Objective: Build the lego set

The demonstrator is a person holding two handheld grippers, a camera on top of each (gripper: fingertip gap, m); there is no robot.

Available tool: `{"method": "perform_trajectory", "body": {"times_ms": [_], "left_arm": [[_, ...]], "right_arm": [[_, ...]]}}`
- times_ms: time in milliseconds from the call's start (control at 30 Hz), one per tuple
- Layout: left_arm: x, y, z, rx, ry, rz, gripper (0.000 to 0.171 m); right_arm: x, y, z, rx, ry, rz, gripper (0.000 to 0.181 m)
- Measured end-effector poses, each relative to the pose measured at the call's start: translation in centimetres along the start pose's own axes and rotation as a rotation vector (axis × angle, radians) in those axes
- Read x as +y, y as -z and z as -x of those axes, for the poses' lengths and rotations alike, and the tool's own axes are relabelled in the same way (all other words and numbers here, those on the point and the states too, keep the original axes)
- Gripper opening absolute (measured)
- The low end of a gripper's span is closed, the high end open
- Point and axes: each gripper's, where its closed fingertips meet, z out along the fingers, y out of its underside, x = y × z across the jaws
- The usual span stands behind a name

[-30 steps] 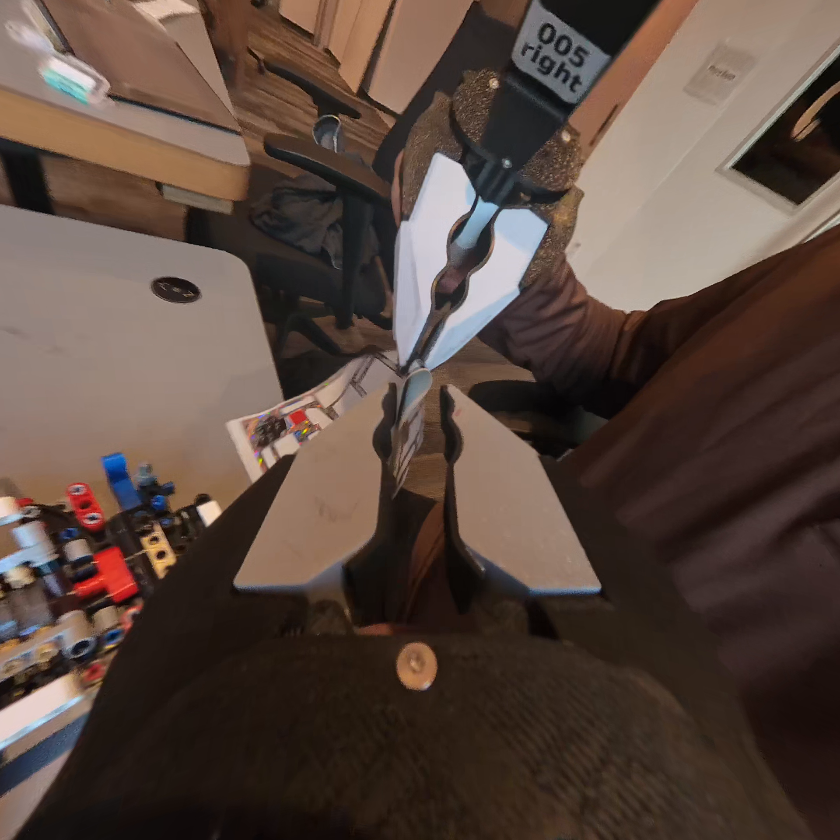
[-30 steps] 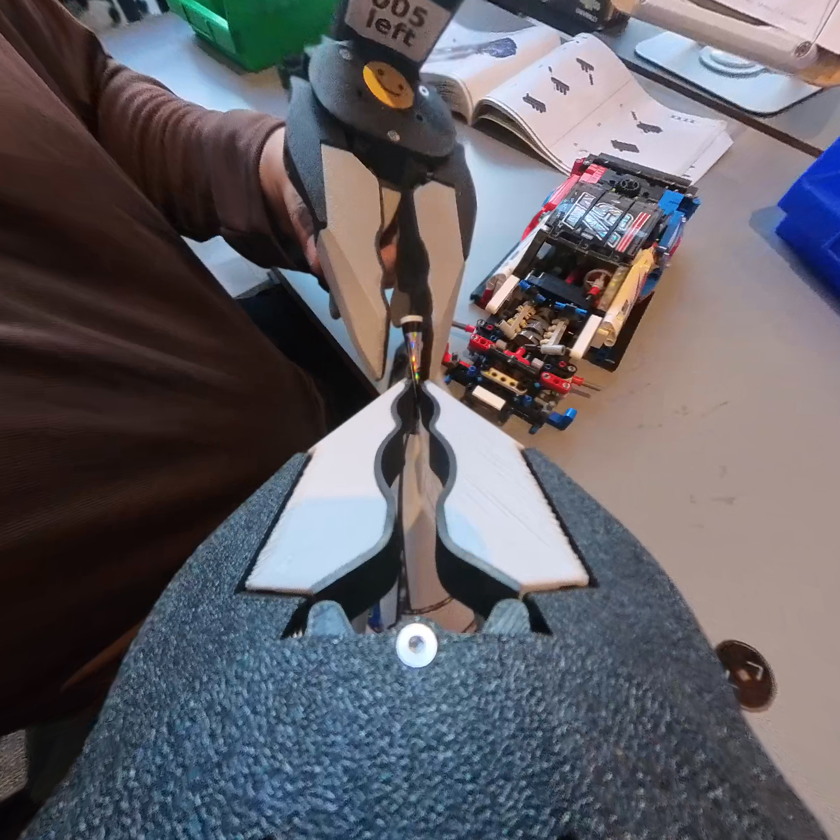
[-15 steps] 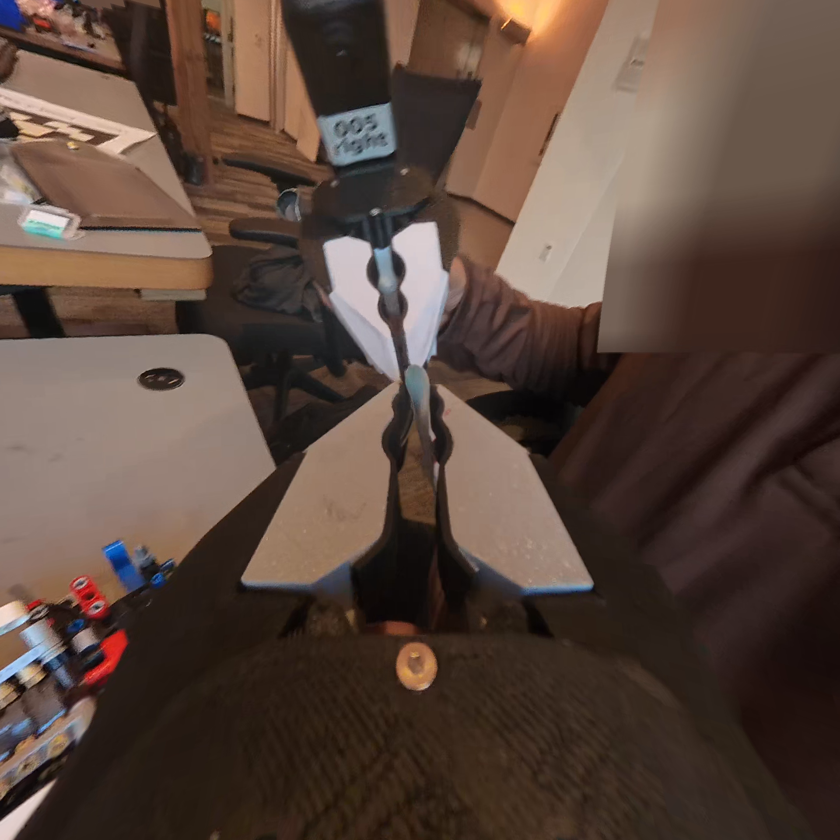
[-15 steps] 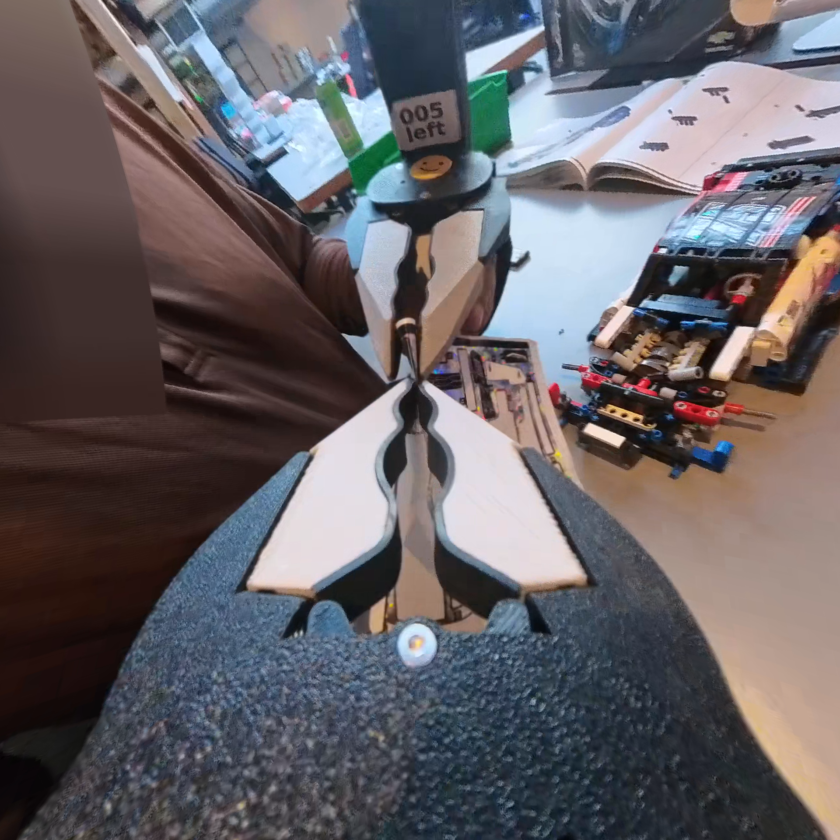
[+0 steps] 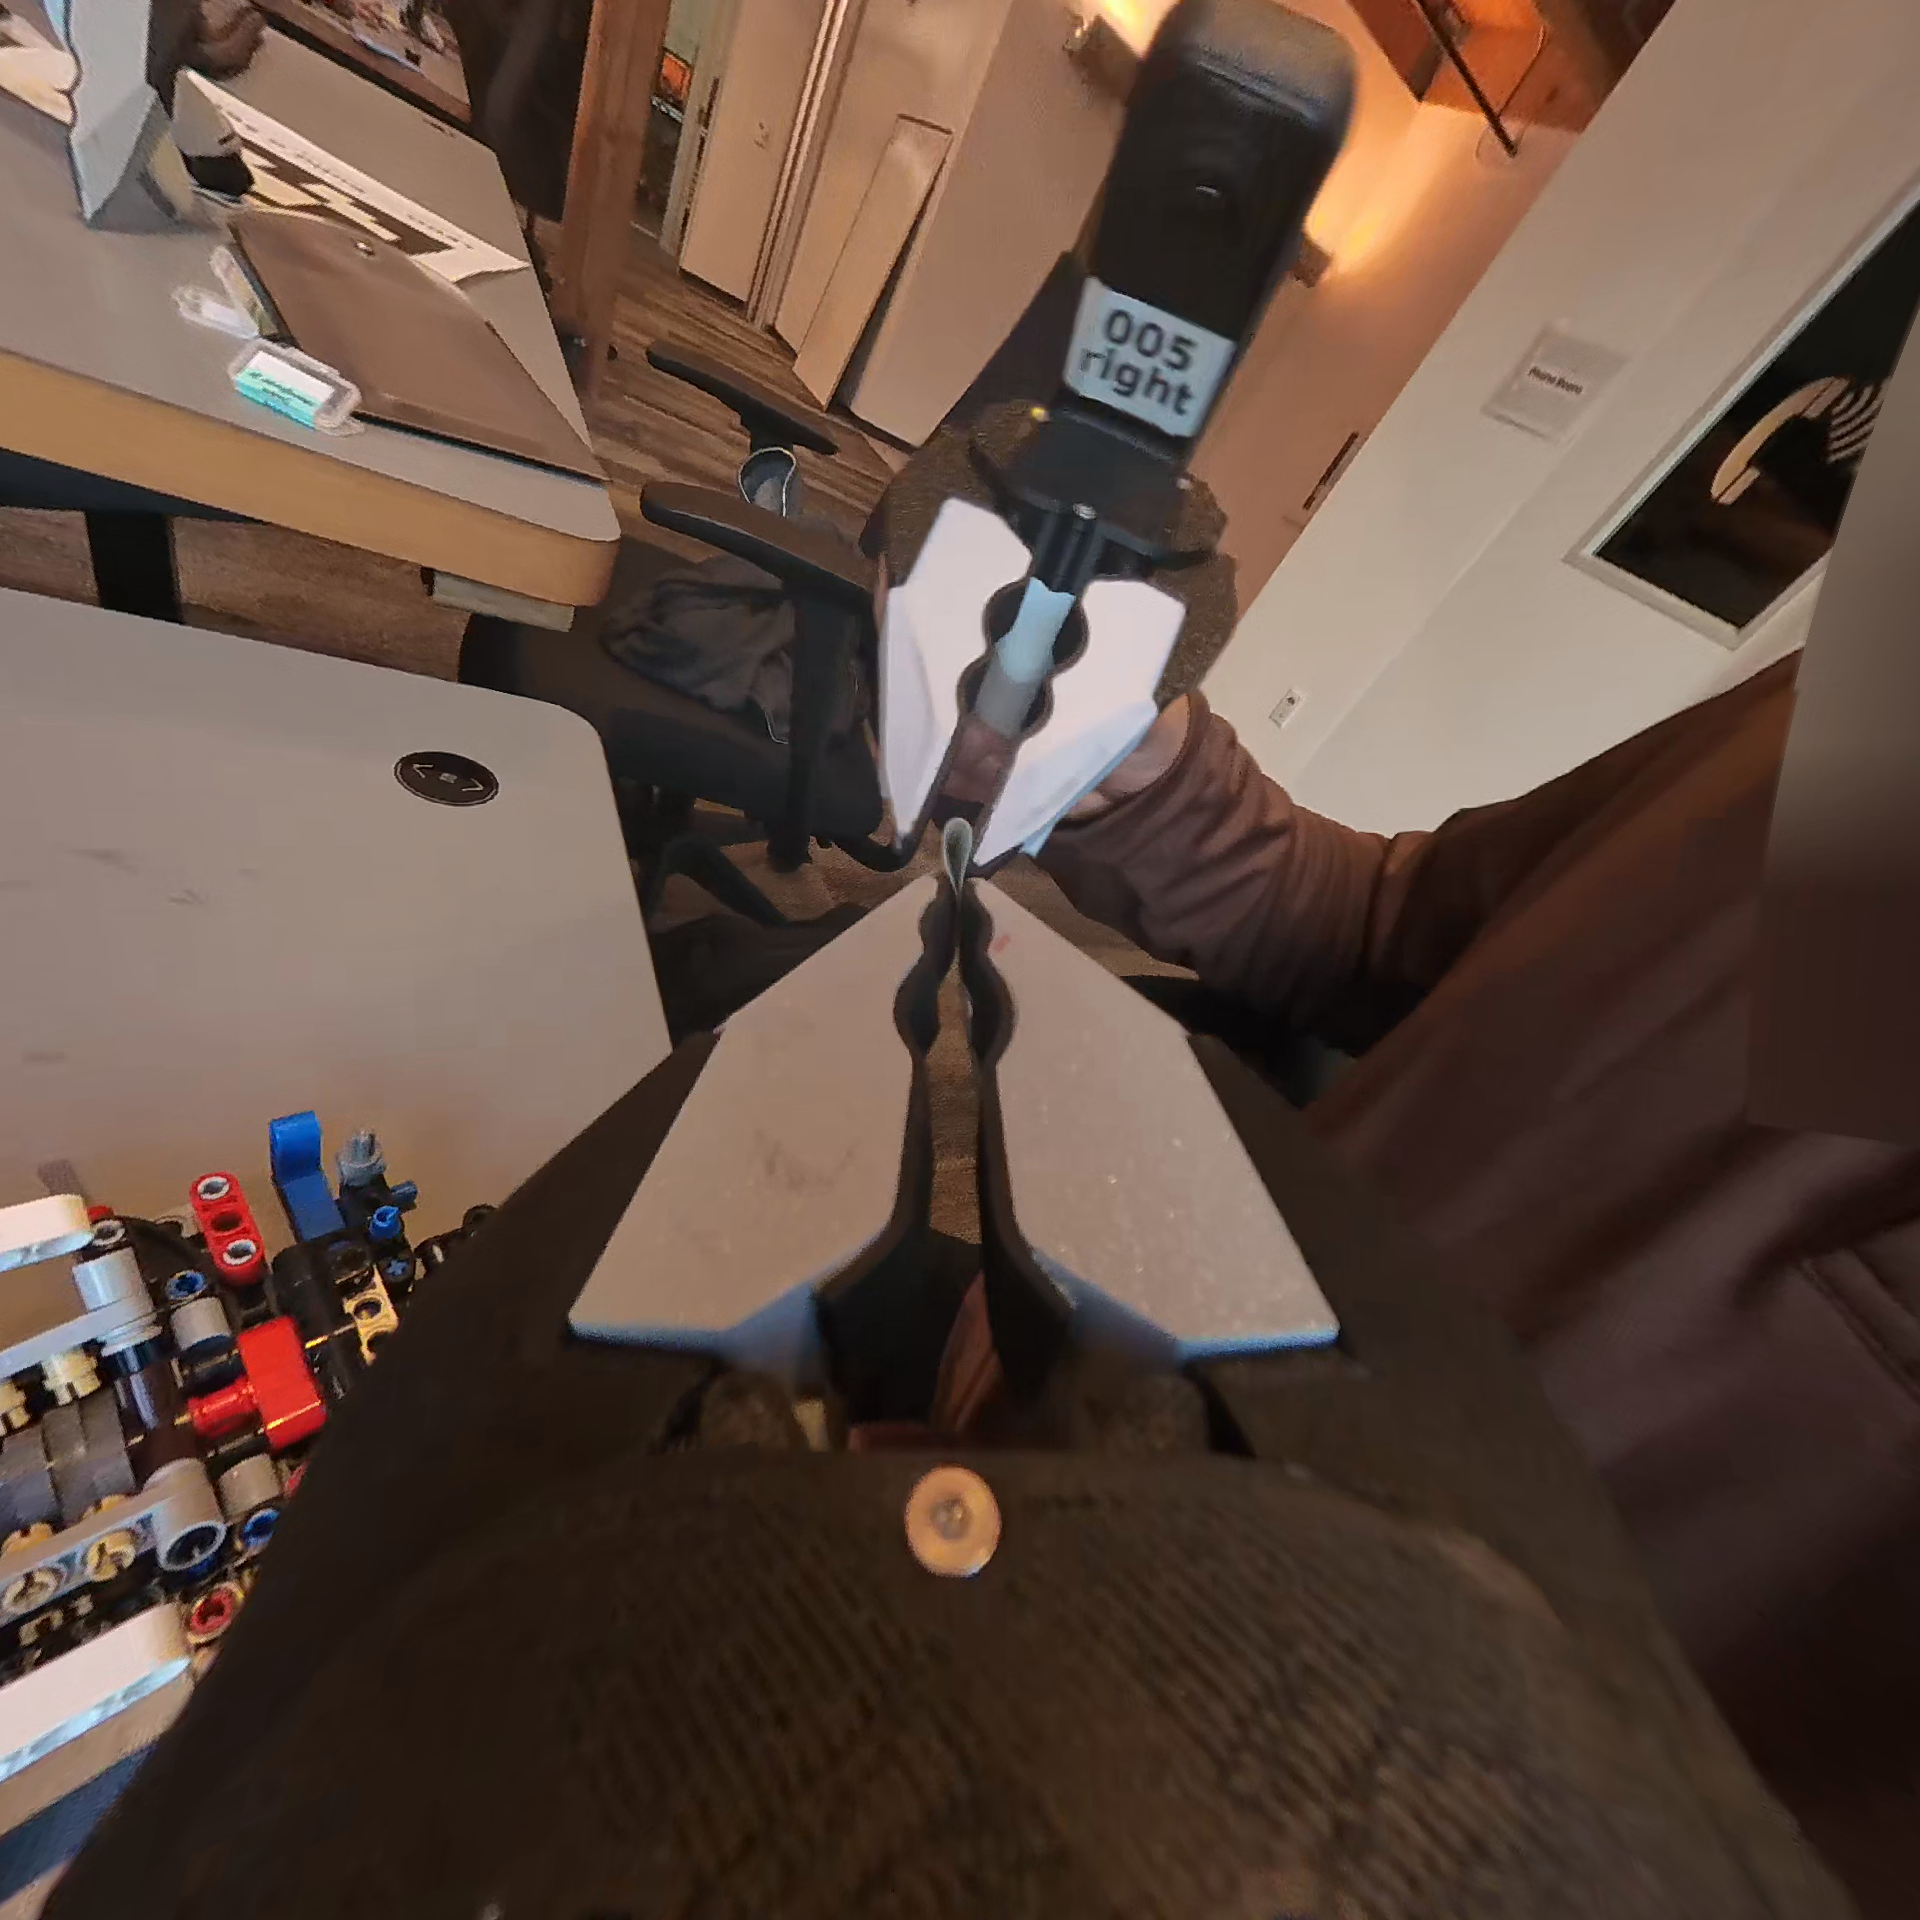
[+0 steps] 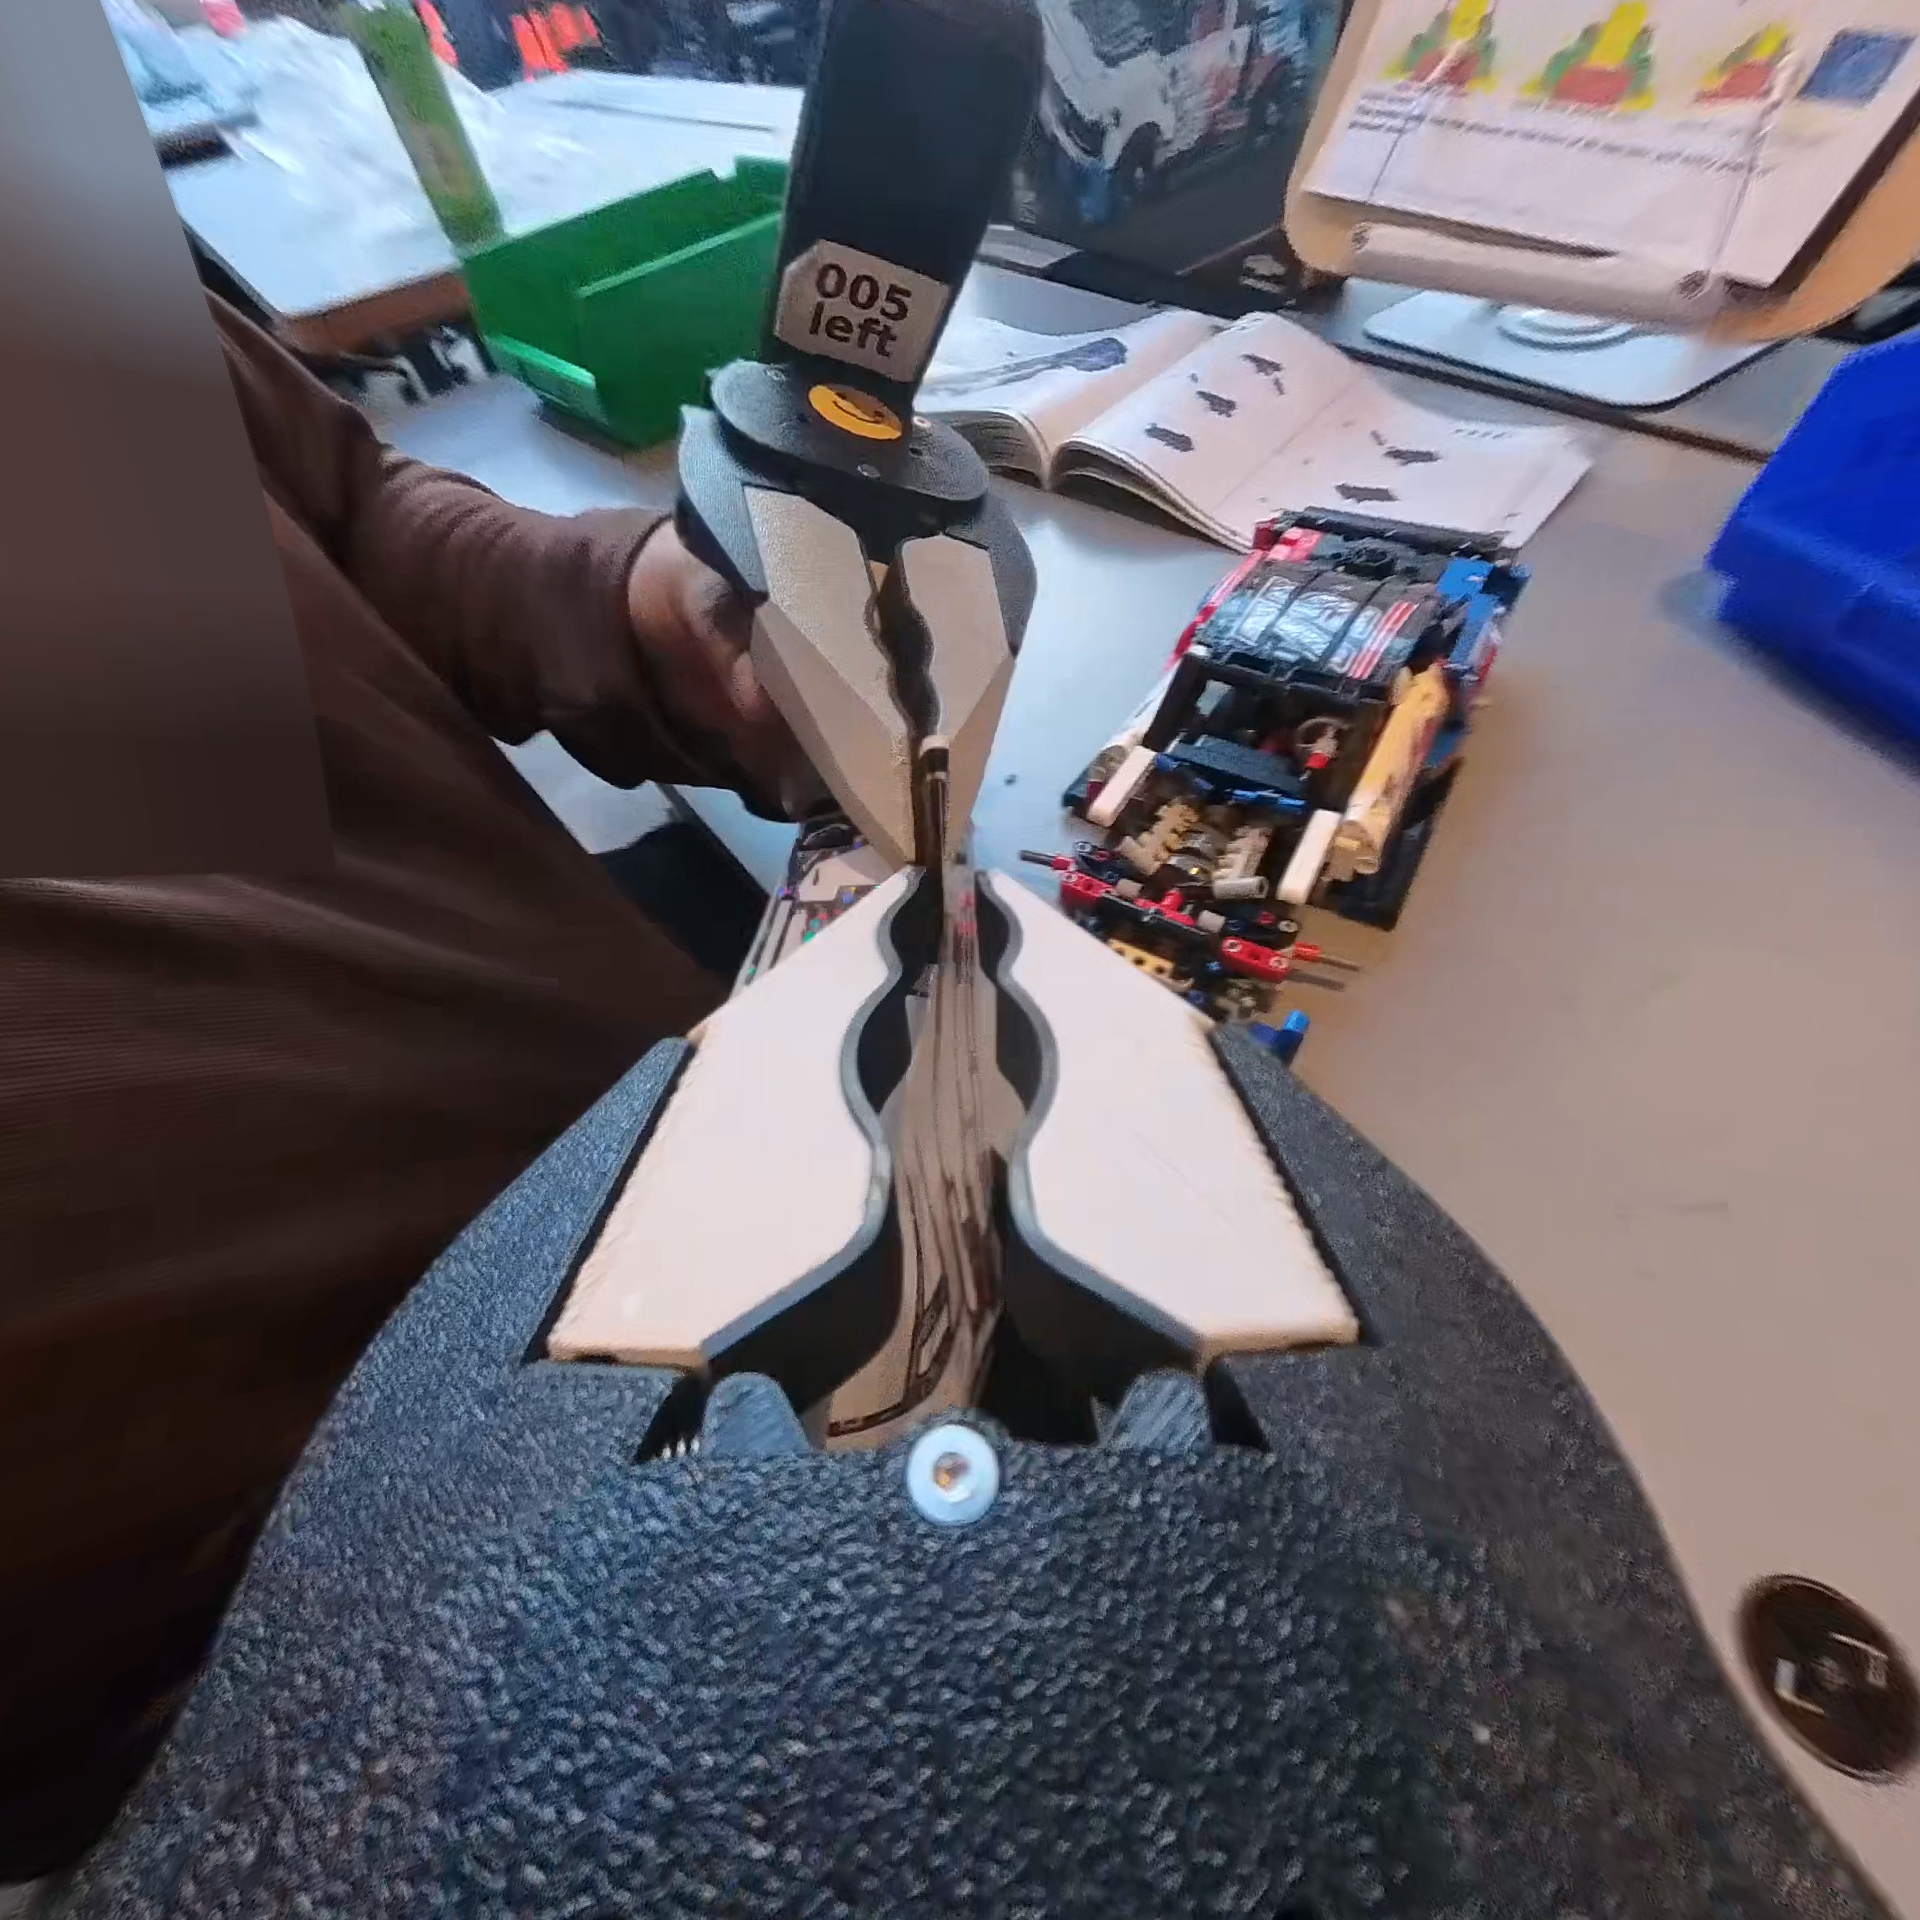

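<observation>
Grippers | left gripper (image 5: 954, 883) and right gripper (image 6: 948, 883) both pinch sticker sheet (image 6: 951, 1164) | labels unquoted

A black office chair (image 5: 769, 665) with dark cloth draped over it stands beyond the jaws in the left wrist view, left of them. Farther left, a neighbouring desk (image 5: 312, 436) carries a small clear case with a teal insert (image 5: 293, 387). In the right wrist view a green bin (image 6: 623, 301) sits beyond the jaws, to the left, and a blue bin (image 6: 1829, 582) far right
</observation>
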Motion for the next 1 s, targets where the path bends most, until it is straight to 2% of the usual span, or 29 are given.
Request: {"method": "perform_trajectory", "body": {"times_ms": [200, 300, 567, 1000], "left_arm": [[-0.5, 0.1, 0.2, 0.012, 0.061, -0.030, 0.000], [-0.4, 0.1, 0.4, -0.003, 0.067, -0.031, 0.000], [-0.4, 0.3, 0.9, -0.008, 0.121, -0.056, 0.000], [-0.8, 0.5, 1.5, 0.033, 0.284, -0.128, 0.000]], "right_arm": [[-0.7, 0.2, -0.3, 0.107, 0.110, 0.004, 0.010], [-0.6, 0.1, -0.2, 0.135, 0.162, 0.030, 0.003], [-0.6, 0.0, -0.3, 0.264, 0.311, 0.097, 0.003], [-0.7, -0.3, -1.5, 0.590, 0.761, 0.270, 0.001]]}}
